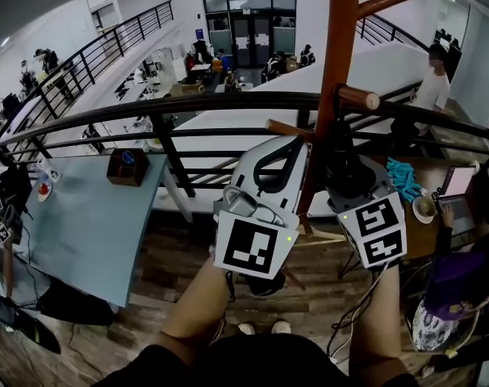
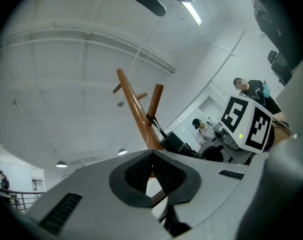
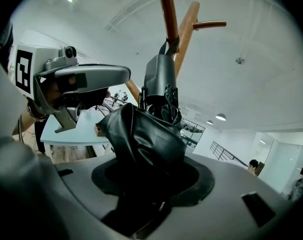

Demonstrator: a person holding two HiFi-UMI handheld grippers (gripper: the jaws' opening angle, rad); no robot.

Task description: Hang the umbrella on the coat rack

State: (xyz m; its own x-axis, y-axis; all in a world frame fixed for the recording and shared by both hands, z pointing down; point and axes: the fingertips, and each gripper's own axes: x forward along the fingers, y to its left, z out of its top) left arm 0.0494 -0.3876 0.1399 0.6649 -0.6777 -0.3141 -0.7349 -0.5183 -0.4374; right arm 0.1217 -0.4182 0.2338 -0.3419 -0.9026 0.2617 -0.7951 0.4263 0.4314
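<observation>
Straight up at twelve o'clock from the right claw [image 3: 152, 181], in the right gripper view: the umbrella [image 3: 144, 139], long axis running six to twelve, with black folded canopy lowest, grey handle [image 3: 160, 79] above it and strap [image 3: 166, 47] topmost. Pinched by that claw round the canopy, fabric bulging out between the pads. Hangs by the strap from a peg [image 3: 169, 14] of the coat rack [image 3: 187, 26], while carried from below by the claw.

From the head view: same peg at twelve o'clock of the right claw, coat-rack post just to eleven. Off at nine o'clock of the right claw, the left claw [image 2: 151, 155], tips pressed together on nothing, with a lower peg [image 1: 286, 128] just past them; touching or apart, cannot tell.

Nearer hand by far, then: the right. Likely next: spread the right claw and draw back toward six o'clock, along the umbrella's own axis and not sideways, to avoid dragging the strap off the peg's free end. Probably nothing for the left claw beyond keeping clear of the lower peg.
</observation>
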